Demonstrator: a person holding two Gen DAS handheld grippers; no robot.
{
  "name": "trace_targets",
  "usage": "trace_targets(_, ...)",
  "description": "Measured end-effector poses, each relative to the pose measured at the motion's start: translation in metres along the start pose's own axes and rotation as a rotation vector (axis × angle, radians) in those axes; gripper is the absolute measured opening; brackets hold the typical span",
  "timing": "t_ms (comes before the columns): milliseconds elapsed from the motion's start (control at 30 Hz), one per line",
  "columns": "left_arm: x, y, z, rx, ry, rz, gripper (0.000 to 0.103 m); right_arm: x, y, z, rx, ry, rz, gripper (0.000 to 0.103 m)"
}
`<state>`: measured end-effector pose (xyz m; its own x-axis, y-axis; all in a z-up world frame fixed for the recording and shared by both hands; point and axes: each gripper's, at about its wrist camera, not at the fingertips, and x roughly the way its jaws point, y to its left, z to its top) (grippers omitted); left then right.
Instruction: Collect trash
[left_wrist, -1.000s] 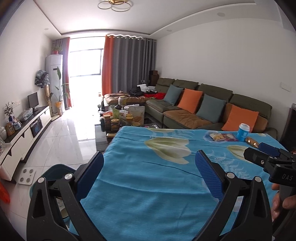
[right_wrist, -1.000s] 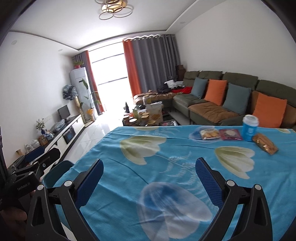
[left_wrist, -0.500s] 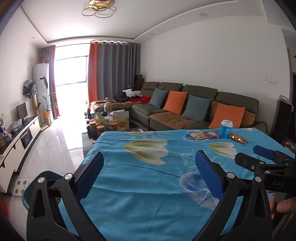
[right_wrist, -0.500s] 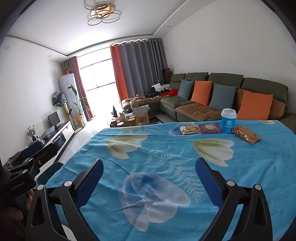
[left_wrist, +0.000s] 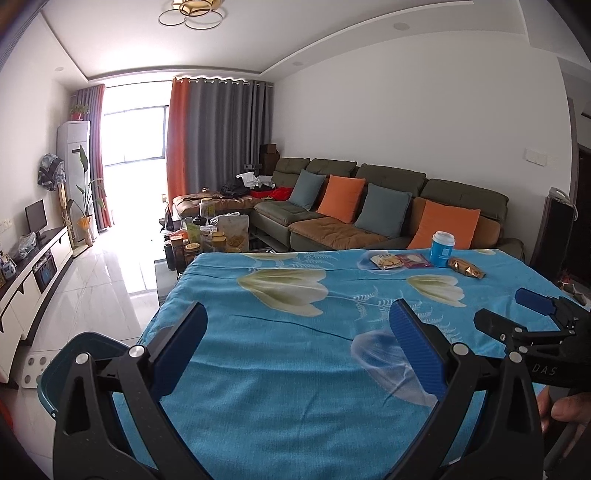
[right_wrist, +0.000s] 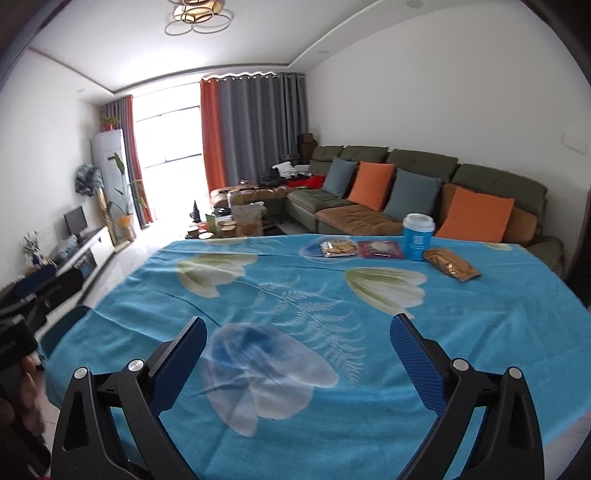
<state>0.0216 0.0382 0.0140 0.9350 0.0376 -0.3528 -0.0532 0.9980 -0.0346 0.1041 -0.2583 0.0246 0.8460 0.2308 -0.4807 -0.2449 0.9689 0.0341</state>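
Well, four bits of trash sat along the surface's (right_wrist: 258, 369) far edge: blue cup (right_wrist: 417, 238), gold wrapper (right_wrist: 450, 264), red packet (right_wrist: 380, 249), clear snack pack (right_wrist: 338, 248). Left hand-held gripper (left_wrist: 297, 345) and right hand-held gripper (right_wrist: 298, 350) hung wide and empty at the near edge; a teal bin (left_wrist: 79, 354) waited off the left edge, its contents hidden.

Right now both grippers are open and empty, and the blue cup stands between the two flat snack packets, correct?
Not quite. In the right wrist view the blue cup stands between the red packet and the golden packet; the cracker packet lies beyond the red one. Both grippers are open and empty.
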Motion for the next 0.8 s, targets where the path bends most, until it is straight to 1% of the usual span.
trace_targets(200,-0.003,0.005,-0.008,-0.007,0.011,0.003,0.097,-0.004,0.001,-0.008,-0.010,0.010,-0.031,0.096)
trace_targets(533,-0.008,-0.002,-0.021,0.027,0.022,-0.004,0.097,-0.017,0.001,-0.013,-0.008,-0.014,-0.061,0.096)
trace_targets(633,-0.011,-0.005,-0.024,0.045,0.011,-0.010,0.097,-0.022,0.001,-0.013,-0.006,-0.036,-0.073,0.096)
trace_targets(800,-0.019,-0.007,-0.027,0.048,-0.013,-0.026,0.097,-0.031,0.003,-0.015,-0.012,-0.085,-0.089,0.096)
